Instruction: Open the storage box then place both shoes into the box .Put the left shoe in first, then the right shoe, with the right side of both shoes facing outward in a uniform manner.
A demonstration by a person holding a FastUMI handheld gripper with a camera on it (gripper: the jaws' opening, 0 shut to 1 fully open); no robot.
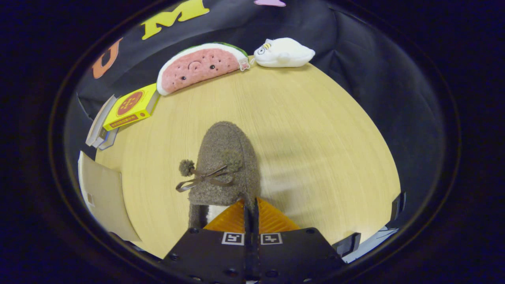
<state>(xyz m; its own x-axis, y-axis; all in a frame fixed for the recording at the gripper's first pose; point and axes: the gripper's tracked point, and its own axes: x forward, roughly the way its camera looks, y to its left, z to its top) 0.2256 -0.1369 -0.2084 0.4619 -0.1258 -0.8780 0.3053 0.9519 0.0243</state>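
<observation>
The camera rides the gripper [251, 205], tilted down at the wooden table [315, 138], close behind a fuzzy shoe [225, 165] at lower centre.

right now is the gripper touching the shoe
Touching. In the gripper view the gripper is closed on the rim of the brown shoe's heel opening, with no gap visible between its fingers and the fuzzy fabric.

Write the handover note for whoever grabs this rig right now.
Tool: fingers closed together, pinching the rear rim of the brown fuzzy shoe; shoe hangs just ahead of them, toe pointing away, over the wooden table.
Beige box flap sits off to the left; the box's inside is out of sight.
Done: one shoe grasped. Which shoe it is: cannot tell.
Left: place it in the box, then the other shoe.
</observation>
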